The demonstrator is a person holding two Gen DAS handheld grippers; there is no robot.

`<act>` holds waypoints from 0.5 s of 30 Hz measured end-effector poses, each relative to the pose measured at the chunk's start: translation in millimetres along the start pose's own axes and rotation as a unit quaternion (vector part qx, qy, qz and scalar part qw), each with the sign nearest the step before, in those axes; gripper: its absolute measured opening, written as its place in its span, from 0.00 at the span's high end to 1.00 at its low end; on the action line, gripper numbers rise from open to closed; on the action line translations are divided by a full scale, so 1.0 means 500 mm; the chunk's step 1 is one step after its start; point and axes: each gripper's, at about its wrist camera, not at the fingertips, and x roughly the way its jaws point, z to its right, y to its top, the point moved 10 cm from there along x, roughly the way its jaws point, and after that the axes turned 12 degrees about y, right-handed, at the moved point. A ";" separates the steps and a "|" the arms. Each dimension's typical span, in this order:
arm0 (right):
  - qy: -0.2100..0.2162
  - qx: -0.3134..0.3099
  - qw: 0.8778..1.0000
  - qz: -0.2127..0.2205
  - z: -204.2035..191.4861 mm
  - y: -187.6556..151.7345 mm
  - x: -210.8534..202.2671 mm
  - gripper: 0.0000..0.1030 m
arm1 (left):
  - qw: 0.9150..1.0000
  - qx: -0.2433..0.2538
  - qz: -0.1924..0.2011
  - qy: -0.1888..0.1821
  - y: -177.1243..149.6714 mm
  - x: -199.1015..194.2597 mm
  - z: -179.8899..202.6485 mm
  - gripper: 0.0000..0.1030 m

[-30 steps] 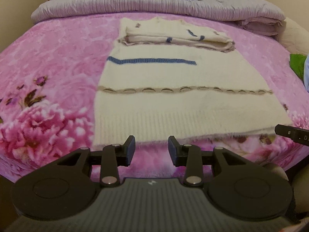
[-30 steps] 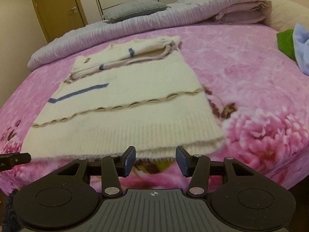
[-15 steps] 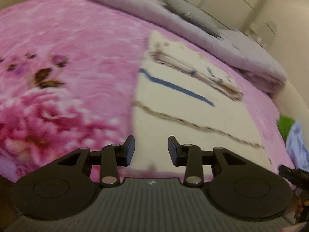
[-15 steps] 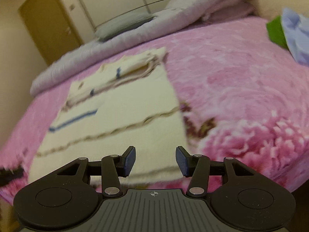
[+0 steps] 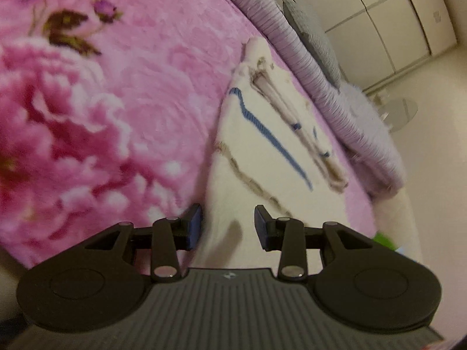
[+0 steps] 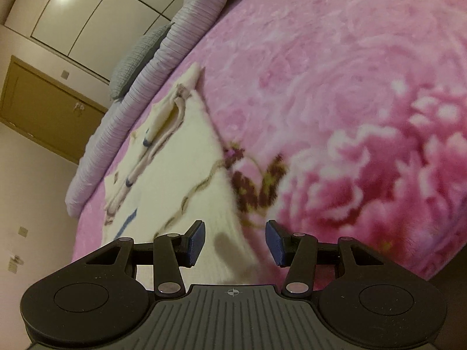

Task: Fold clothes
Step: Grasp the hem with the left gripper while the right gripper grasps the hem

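cream sweater flat on pink floral bed, sleeves already folded across the far end, hem nearest. left gripper at the hem's left corner, right gripper at its right corner, jaws of both parted, gripping nothing. risks: pinching blanket pile with the knit, catching only the top layer, uneven lift skewing the fold. views blurred, contact unclear.

Sweater lies on bed, before quilt.
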 end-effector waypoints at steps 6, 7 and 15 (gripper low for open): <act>0.060 0.030 0.998 -0.021 0.004 0.015 0.046 0.52 | 0.999 0.014 -0.012 -0.036 0.003 0.034 0.022 0.68; 0.068 0.032 0.997 -0.023 0.004 0.015 0.052 0.52 | 0.999 0.014 -0.013 -0.041 0.003 0.038 0.024 0.69; 0.080 -0.014 0.995 -0.062 -0.025 -0.010 0.076 0.83 | 0.995 0.014 -0.052 -0.078 -0.004 0.075 0.050 0.91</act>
